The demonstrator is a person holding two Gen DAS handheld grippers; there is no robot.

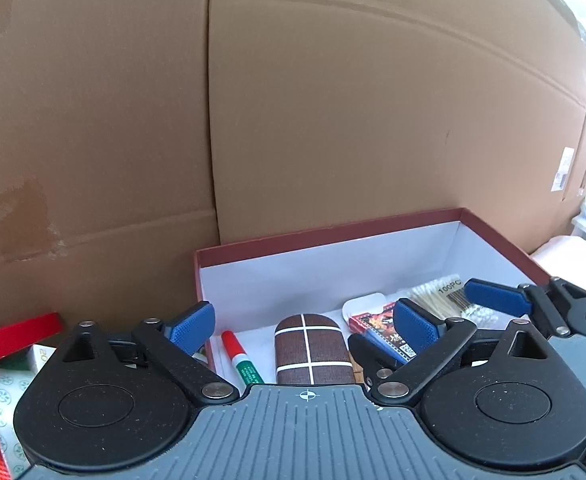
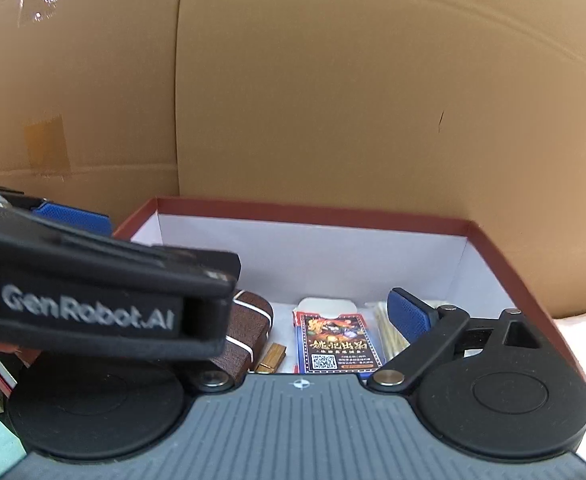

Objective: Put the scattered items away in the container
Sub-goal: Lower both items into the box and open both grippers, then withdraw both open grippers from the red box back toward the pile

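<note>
A red box with a white inside [image 1: 333, 228] [image 2: 333, 216] stands against cardboard. It holds a brown case with white lines [image 1: 313, 350] [image 2: 249, 328], a red, white and green marker [image 1: 239, 356], a card deck [image 1: 381, 324] [image 2: 335, 344], a cotton swab pack [image 1: 441, 296] [image 2: 389, 332] and a wooden clip [image 2: 271, 358]. My left gripper [image 1: 305, 330] is open and empty over the box's near edge. The right gripper's fingertip [image 1: 493, 296] shows beside it. In the right wrist view only the right finger [image 2: 407, 316] of the right gripper shows; the left gripper's body [image 2: 93, 304] hides the other.
Large cardboard boxes [image 1: 333, 120] [image 2: 333, 100] form a wall right behind the red box. Scattered packets and a red strip [image 1: 13, 336] lie left of the box. A pale surface [image 1: 565, 252] shows at the right.
</note>
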